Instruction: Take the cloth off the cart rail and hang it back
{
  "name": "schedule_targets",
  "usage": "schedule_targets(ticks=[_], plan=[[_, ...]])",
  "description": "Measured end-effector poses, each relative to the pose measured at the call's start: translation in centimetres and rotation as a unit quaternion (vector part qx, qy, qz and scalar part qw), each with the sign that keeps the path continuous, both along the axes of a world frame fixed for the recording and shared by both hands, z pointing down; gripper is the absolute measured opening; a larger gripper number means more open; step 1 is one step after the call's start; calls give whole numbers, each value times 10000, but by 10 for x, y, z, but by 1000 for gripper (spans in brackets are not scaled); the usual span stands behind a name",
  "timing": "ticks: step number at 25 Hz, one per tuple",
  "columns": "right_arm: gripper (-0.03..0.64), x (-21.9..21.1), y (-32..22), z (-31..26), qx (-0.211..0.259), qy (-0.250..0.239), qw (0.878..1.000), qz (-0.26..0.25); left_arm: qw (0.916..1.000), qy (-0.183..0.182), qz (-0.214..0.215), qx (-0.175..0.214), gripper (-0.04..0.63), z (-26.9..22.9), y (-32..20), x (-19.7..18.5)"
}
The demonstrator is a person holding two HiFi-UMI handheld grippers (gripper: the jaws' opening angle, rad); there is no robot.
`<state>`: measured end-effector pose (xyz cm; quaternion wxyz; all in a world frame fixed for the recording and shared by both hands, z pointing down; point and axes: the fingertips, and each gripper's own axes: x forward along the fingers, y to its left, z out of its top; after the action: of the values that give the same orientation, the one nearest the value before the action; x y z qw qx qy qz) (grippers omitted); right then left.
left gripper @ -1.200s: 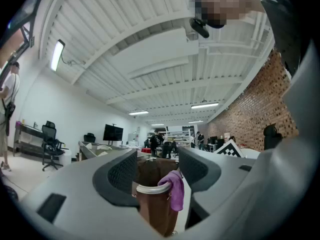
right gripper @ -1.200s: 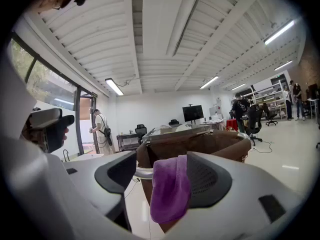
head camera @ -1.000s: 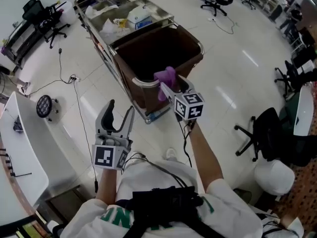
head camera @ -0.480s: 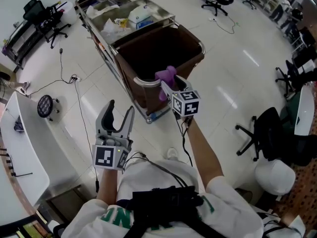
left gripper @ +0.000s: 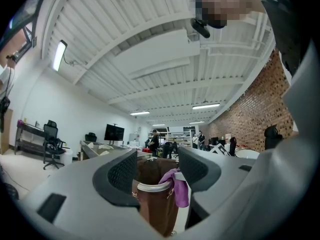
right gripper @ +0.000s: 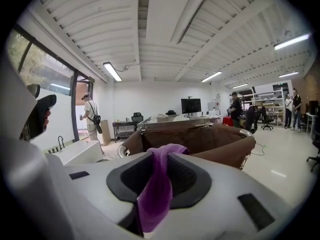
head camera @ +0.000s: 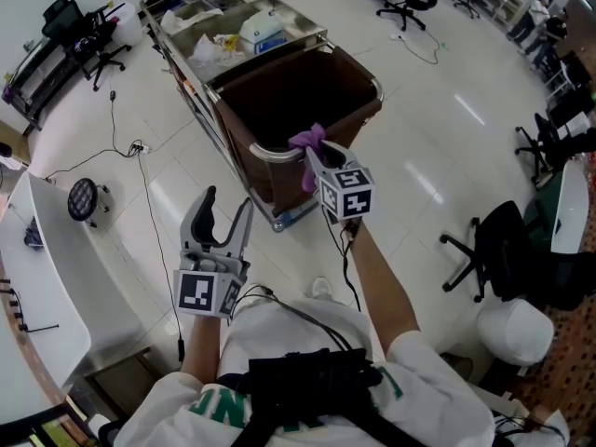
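A purple cloth (head camera: 309,145) hangs over the near chrome rail (head camera: 270,154) of the cart's brown bag (head camera: 298,91). My right gripper (head camera: 318,164) is at that rail, and its jaws are closing with the cloth (right gripper: 156,189) pinched between the pads. The cloth drapes down between them in the right gripper view. My left gripper (head camera: 219,231) is held lower left, away from the cart, with its jaws open and nothing in them. Through its jaws, the left gripper view shows the bag and the cloth (left gripper: 180,189) ahead.
The cart's far shelf (head camera: 233,31) holds boxes and white bags. A white desk (head camera: 56,277) curves along the left, with a cable (head camera: 144,212) on the floor. Office chairs (head camera: 489,250) stand at the right. A person (right gripper: 91,116) stands by the window.
The right gripper's jaws have come together on the purple cloth, bunching it into a narrower fold at the rail. The left gripper has stayed put.
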<state>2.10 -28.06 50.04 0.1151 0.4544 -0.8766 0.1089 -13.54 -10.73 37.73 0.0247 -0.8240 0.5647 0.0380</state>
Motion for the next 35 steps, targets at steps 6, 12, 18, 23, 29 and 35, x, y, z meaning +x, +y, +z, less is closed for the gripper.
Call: schedule_targets(ticks=[6,12,18,23,29,35], plan=[[106,3,10,-47,388,-303,9988,-25,9999,83,74,-25,249,-7,-1,7],[104,13,32,-106,728,-872,9935,-96,9999,19,134,99,249,-9,-4,8],[103,31,66,-156,1202,-1116,9864,-105,9996,125,249,21,249,-20,-6,19],[103,47,99,-185,1629,-1223,9790,-15,9997,66,215,56,249,-11,-8,12],[103,60,141,-187,2001,-992,9747,48,9997,100,187,144,249,-15,-9,11],[101,63,166,-171,1921,-1161,9743,172,9998,19,127,128,249,-17,-8,12]])
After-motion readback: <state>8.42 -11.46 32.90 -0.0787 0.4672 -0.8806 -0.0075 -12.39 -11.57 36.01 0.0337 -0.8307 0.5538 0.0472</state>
